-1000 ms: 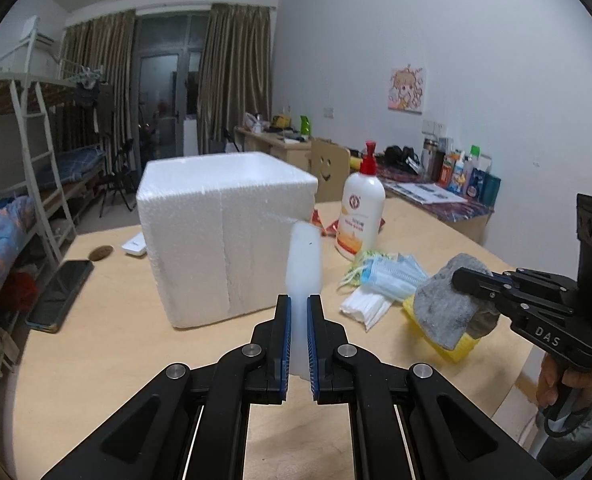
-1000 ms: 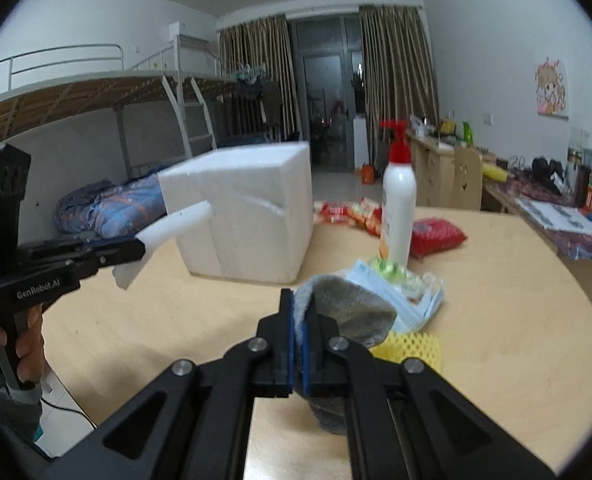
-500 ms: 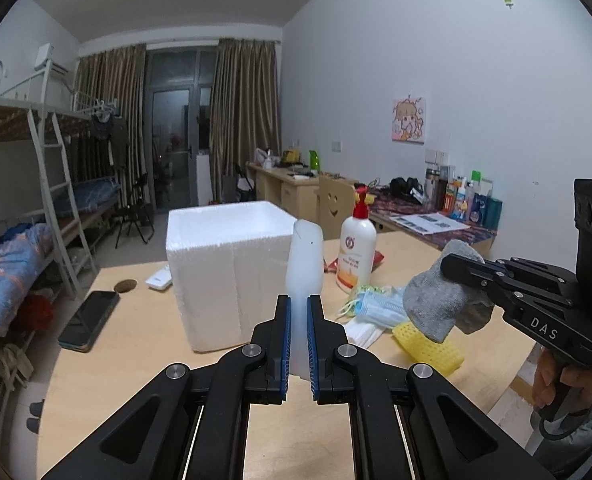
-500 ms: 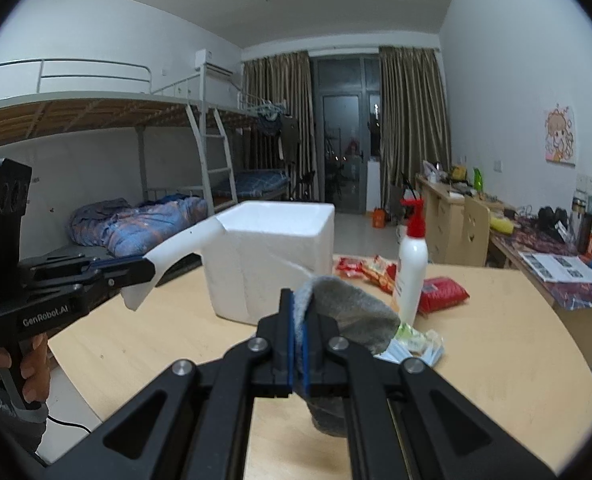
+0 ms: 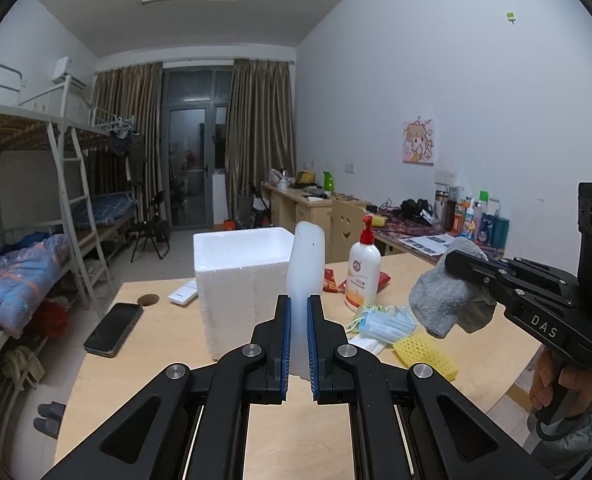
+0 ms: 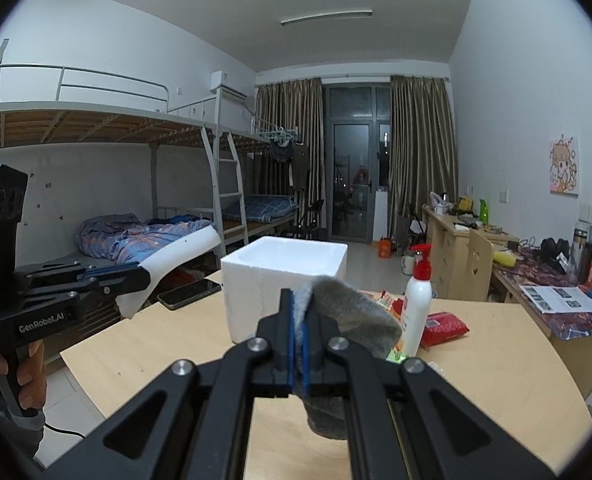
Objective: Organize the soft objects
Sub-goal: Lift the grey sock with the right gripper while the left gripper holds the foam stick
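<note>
Black smartphone (image 5: 114, 329), one, flat near left edge of wooden table (image 5: 144, 376); set aside, not soft, likely not part of sorting. White remote-like item (image 5: 183, 294), one, behind it; identity uncertain.

White foam sheet (image 5: 305, 280), one, pinched upright between blue pads of left gripper (image 5: 298, 340); jaws narrowed onto lower end, upper end standing free and curling, held clear above table. Seen from right wrist as curved strip (image 6: 172, 268) jutting from left gripper (image 6: 136, 276) toward box.

White polystyrene box (image 5: 244, 284), one, open-topped, centre of table; probable receptacle for soft items, interior contents hidden from both views.

Pump bottle (image 5: 362, 270), one, red head, upright just right of box. Red snack packets (image 6: 443, 326), at least two, behind and beside bottle.

Blue face masks (image 5: 387, 320), small pile, count unclear; yellow foam net sleeve (image 5: 425, 352), one; both on table, apparently awaiting sorting.

Grey sock (image 5: 443, 304), one, clamped in right gripper (image 5: 461, 266), hanging limp above masks; jaws closed almost fully on fabric, right wrist view (image 6: 351, 316) confirming, right gripper (image 6: 298, 350).
</note>
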Tool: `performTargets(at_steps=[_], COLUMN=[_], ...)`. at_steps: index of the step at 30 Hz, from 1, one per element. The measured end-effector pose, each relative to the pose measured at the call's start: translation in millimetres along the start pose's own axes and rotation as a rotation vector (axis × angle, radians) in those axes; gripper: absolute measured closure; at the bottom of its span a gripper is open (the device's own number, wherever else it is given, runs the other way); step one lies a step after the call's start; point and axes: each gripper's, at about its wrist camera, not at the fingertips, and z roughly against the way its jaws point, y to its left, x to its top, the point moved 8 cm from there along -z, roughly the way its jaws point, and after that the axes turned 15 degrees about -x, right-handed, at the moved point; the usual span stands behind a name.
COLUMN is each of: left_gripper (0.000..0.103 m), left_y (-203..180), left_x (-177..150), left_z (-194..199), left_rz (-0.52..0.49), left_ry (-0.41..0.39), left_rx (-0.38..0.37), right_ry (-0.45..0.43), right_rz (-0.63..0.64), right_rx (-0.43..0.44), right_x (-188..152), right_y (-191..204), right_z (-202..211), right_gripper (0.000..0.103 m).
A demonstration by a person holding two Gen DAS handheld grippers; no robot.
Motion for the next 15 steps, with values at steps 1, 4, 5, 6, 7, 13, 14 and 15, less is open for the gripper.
performTargets(at_steps=[1,4,5,6,7,13,14,15], left_gripper=[0.095,0.095,0.095,0.095,0.095,0.095,0.095,0.095], left_y=[0,0,0,0,0,-2,-2,-2], left_x=[1,1,1,2,1,0,0,0], left_z=[2,7,8,10,11,17,19,20], left_rz=[0.0,-0.003,-0.002,-0.001,0.0,0.005,0.002,0.0], left_ry=[-0.003,-0.009,-0.013,-0.013,-0.015,-0.022,-0.024,-0.025], left_rx=[0.004,0.016,0.018,0.018,0.02,0.025,0.028,0.03], right_ry=[-0.005,-0.016,-0.018,-0.019,-0.022,-0.03,-0.031,-0.034], right_rz=[0.001,0.004,0.005,0.006,0.006,0.014,0.013,0.011], right_rx=[0.0,-0.001,-0.001,-0.001,-0.002,0.002,0.004,0.007], right_x=[1,3,4,4,5,6,6,7], right_y=[0,1,2,2,2,6,7,7], right_z=[2,6,7,8,8,15,15,16], right_gripper=[0.098,0.098,0.098,0.098,0.098,0.098,0.098,0.098])
